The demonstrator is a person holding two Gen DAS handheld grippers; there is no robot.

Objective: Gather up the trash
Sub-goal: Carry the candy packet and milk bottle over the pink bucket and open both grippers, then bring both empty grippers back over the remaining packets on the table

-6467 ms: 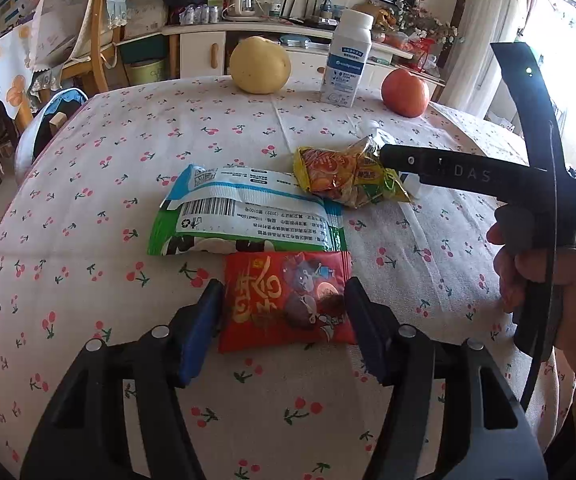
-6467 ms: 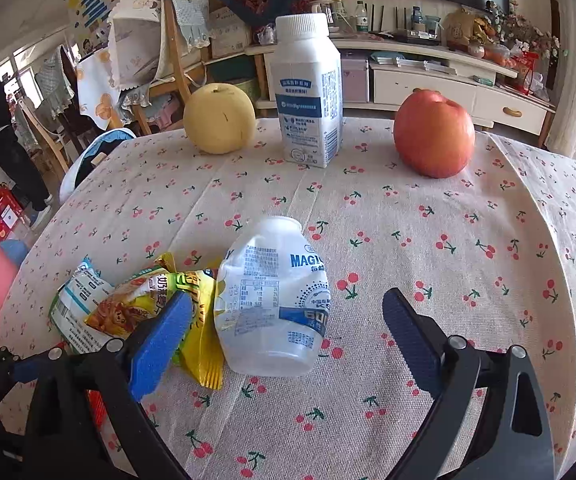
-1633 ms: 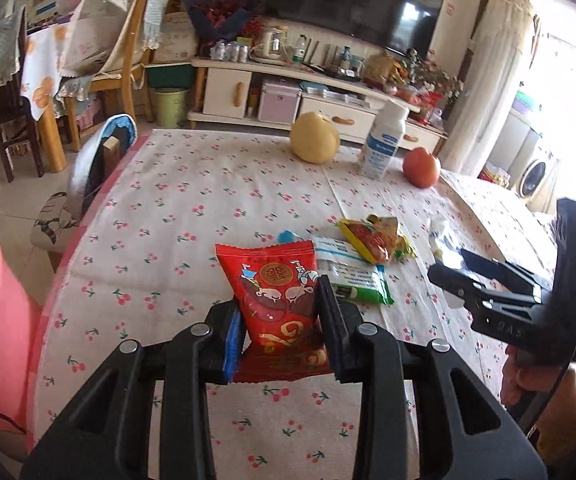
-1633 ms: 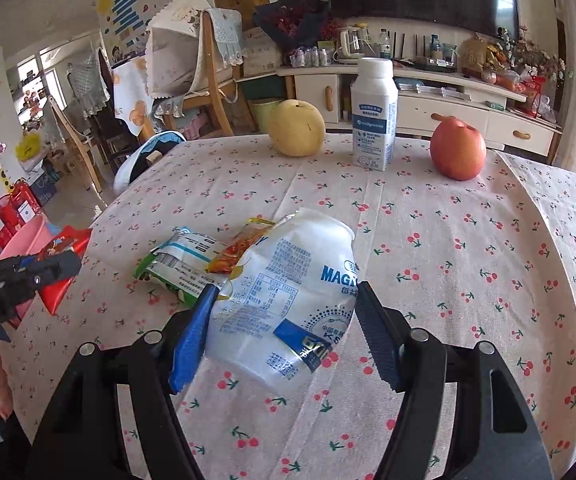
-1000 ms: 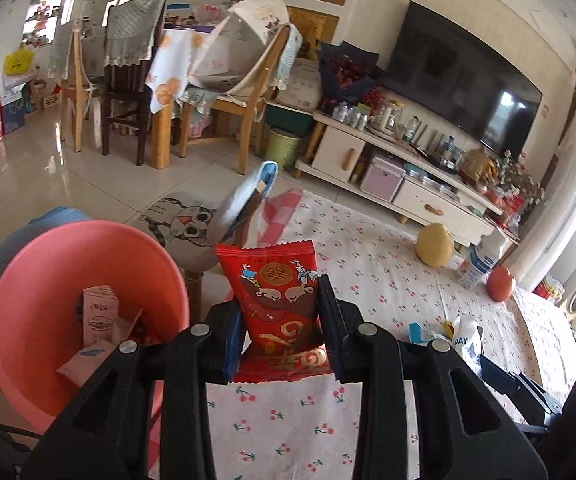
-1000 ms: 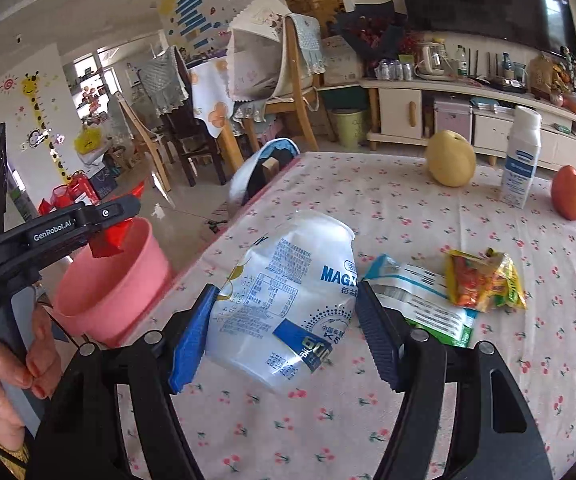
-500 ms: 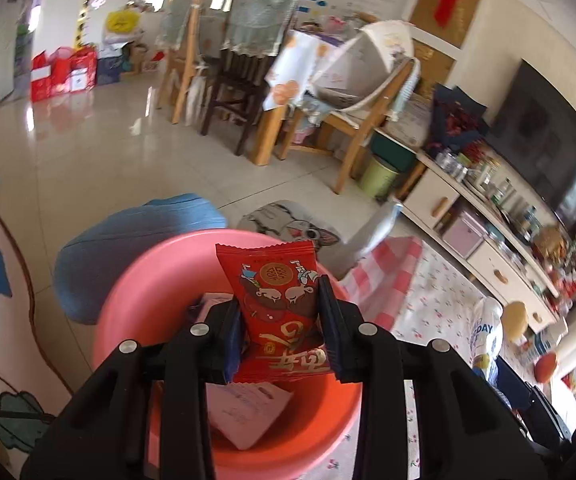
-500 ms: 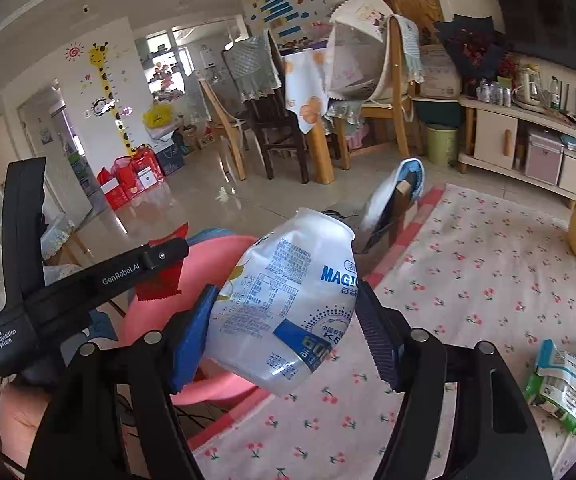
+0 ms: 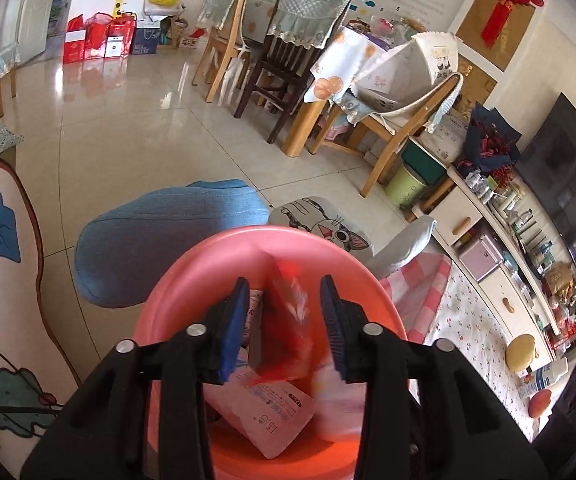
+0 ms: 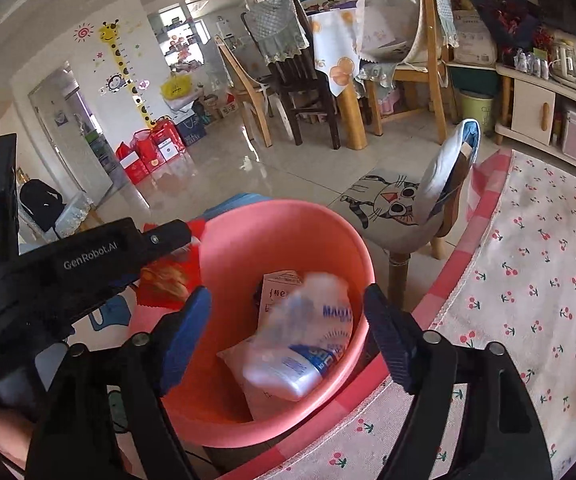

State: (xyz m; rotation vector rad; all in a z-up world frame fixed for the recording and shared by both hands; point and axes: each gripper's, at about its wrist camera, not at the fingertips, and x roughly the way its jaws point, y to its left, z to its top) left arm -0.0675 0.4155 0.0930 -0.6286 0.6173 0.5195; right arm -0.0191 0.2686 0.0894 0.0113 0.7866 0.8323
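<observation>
Both grippers hang over a pink plastic basin (image 9: 223,256) (image 10: 288,220) beside the table. My left gripper (image 9: 283,320) is open; the red snack packet (image 9: 292,320) is blurred between its pads, dropping into the basin. In the right wrist view the left gripper (image 10: 183,252) shows at the left with the red packet (image 10: 167,280) by its tip. My right gripper (image 10: 288,332) is open; the white plastic milk bottle (image 10: 304,340) is blurred below it, falling inside the basin onto paper and plastic wrappers (image 9: 263,416).
The cherry-print table (image 10: 528,280) lies to the right with a pear (image 9: 522,352) and an apple (image 9: 540,404) far back. A cat-cushion stool (image 10: 400,204), a blue pouf (image 9: 159,240) and wooden chairs (image 9: 288,80) stand on the tiled floor.
Both grippers have opened over the basin. The red packet has left the left gripper and the milk bottle has left the right gripper; both are dropping in.
</observation>
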